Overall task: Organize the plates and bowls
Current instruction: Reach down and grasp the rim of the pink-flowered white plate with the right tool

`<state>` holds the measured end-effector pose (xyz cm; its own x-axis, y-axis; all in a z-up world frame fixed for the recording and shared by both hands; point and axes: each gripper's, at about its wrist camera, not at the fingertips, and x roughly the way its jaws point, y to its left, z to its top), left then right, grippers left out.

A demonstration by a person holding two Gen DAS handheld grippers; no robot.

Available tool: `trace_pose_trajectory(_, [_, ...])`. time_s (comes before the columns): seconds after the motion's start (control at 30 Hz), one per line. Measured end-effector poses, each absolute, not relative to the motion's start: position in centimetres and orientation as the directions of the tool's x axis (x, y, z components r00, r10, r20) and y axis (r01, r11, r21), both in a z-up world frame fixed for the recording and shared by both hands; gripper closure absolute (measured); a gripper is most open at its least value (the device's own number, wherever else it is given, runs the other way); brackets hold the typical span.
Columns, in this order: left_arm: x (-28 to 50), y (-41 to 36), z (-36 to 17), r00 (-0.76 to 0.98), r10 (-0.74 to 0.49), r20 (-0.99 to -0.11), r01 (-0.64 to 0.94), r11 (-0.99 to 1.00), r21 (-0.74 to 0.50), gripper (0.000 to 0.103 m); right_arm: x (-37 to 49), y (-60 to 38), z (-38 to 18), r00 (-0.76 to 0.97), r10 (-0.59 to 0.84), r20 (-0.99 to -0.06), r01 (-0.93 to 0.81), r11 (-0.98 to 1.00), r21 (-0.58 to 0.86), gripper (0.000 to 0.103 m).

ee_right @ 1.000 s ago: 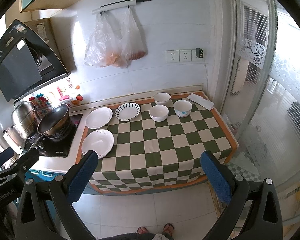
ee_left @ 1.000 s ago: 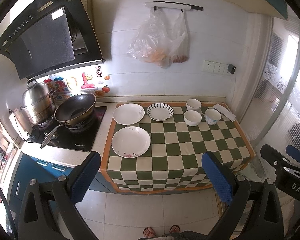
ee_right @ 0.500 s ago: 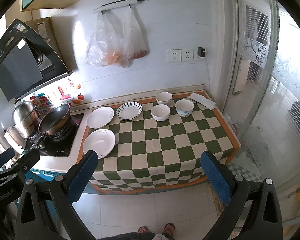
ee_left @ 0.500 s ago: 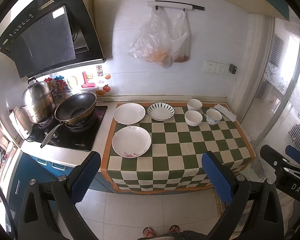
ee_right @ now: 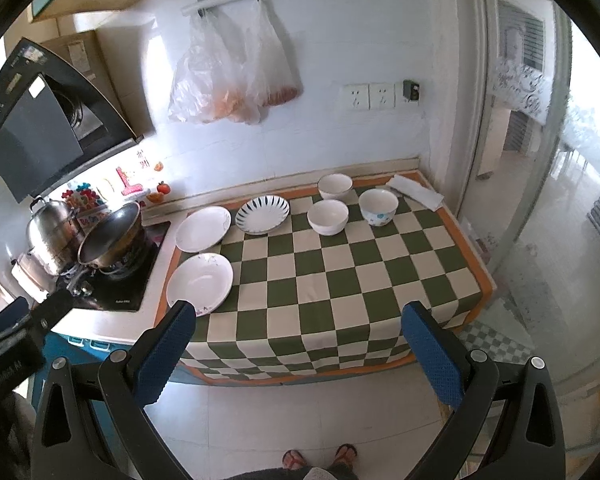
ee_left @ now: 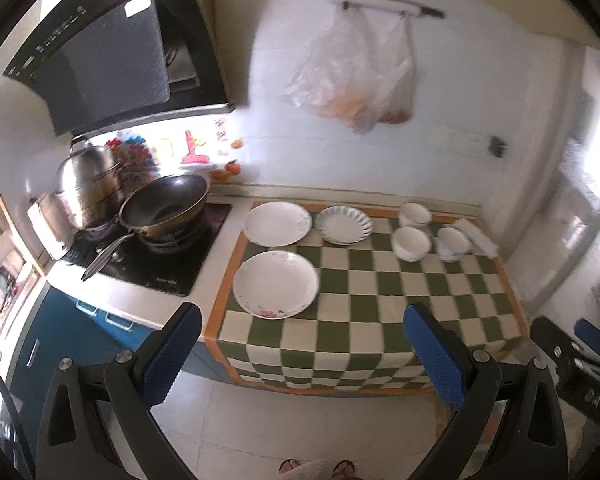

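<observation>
We have brought both views nearer the bench [ee_right: 452, 240] than half a second ago. The left hand-held gripper [ee_left: 300, 350] and right hand-held gripper [ee_right: 298, 346] hang released, grasping nothing. Three plates [ee_right: 199, 282] lie at the bench's left, three bowls [ee_right: 327, 217] at its back right, unmoved. The left view is blurred, hiding the plates' patterns.

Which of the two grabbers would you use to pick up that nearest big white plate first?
Probably the left hand-held gripper: the near plate lies just ahead of its open jaws. From the right hand-held gripper, also open, that plate sits off to the left.
</observation>
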<state>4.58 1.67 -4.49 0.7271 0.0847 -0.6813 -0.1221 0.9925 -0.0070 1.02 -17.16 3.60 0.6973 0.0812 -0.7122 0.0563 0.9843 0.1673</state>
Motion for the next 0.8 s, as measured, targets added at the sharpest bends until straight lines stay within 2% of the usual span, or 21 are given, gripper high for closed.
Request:
trace_pose_trajectory(0.1, [7.0, 2.4, -7.3, 0.687, 0.150, -0.711, -0.185, 0.982, 0.029, 0.000, 3.8, -16.9, 0.5, 0.668, 0.111, -0.736, 0.015, 0.987, 0.162, 0.000])
trace_pose_trajectory(0.3, [12.5, 5.2, -13.8, 0.570, 0.202, -0.796, -0.265, 0.963, 0.055, 0.000, 10.7, -15.0, -6.2, 0.570, 0.227, -0.790, -0.074, 0.971, 0.226, 0.000])
trace_pose_trajectory(0.4, [15.8, 7.2, -17.5, 0.502, 0.204, -0.841, -0.284, 0.957, 0.063, 0.000, 14.9, -13.0, -9.9, 0.515, 0.247, -0.821, -0.094, 0.968, 0.232, 0.000])
trace_pose_trajectory(0.63, [25.0, 13.5, -25.7, 0.369, 0.125, -0.921, -0.280, 0.960, 0.018, 0.001, 26.1, -7.6, -18.7, 0.381, 0.310, -0.871, -0.074, 0.949, 0.305, 0.000])
trace_pose_trajectory(0.67, [26.4, 14.4, -26.9, 0.350, 0.105, -0.931, -0.269, 0.963, 0.008, 0.004, 28.0, -6.6, -20.2, 0.352, 0.311, -0.883, -0.065, 0.949, 0.308, 0.000])
trace_pose_trajectory(0.77, [30.2, 16.7, -30.1, 0.287, 0.035, -0.957, -0.234, 0.972, -0.034, 0.022, 32.5, -3.8, -24.0, 0.282, 0.340, -0.897, -0.042, 0.938, 0.343, 0.000])
trace_pose_trajectory(0.8, [31.6, 17.5, -31.5, 0.258, 0.021, -0.966, -0.219, 0.975, -0.037, 0.026, 33.8, -2.8, -25.4, 0.258, 0.345, -0.902, -0.032, 0.936, 0.349, 0.001])
